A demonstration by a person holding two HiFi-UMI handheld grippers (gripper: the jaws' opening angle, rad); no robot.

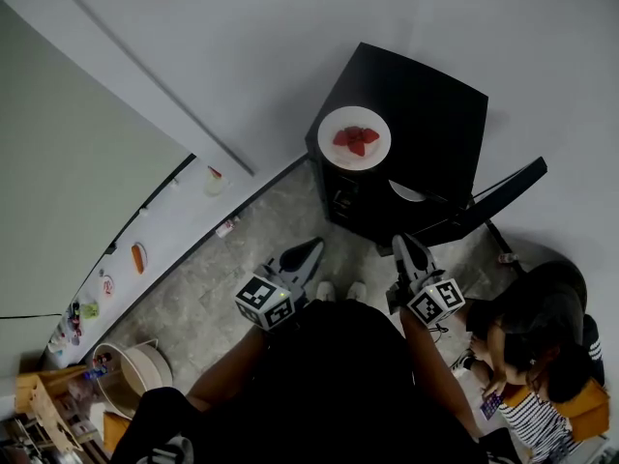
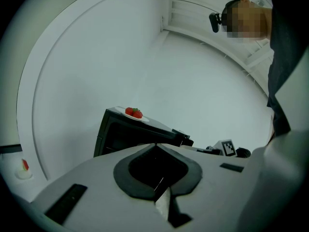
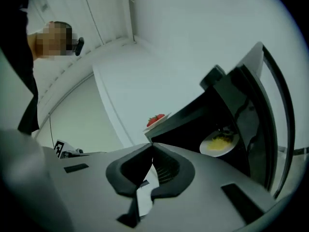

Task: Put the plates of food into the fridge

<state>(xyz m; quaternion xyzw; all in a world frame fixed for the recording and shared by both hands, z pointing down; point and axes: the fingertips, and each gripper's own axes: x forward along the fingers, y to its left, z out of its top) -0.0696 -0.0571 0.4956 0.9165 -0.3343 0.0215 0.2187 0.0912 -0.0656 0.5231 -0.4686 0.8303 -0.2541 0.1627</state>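
Observation:
A black mini fridge [image 1: 426, 114] stands on the floor ahead of me with its door [image 1: 498, 196] swung open to the right. A white plate of strawberries [image 1: 354, 137] rests on the fridge's top and also shows in the left gripper view [image 2: 134, 113]. Inside, on a shelf, sits a white plate of yellow food [image 3: 219, 143]. My left gripper [image 1: 311, 249] hangs shut and empty in front of the fridge, a little to its left. My right gripper [image 1: 404, 243] is shut and empty just before the open fridge.
A person [image 1: 542, 336] in a striped top sits on the floor at the lower right, close to my right arm. A long white ledge [image 1: 164, 230] with small food items runs along the left. A round tub [image 1: 145, 367] stands at lower left.

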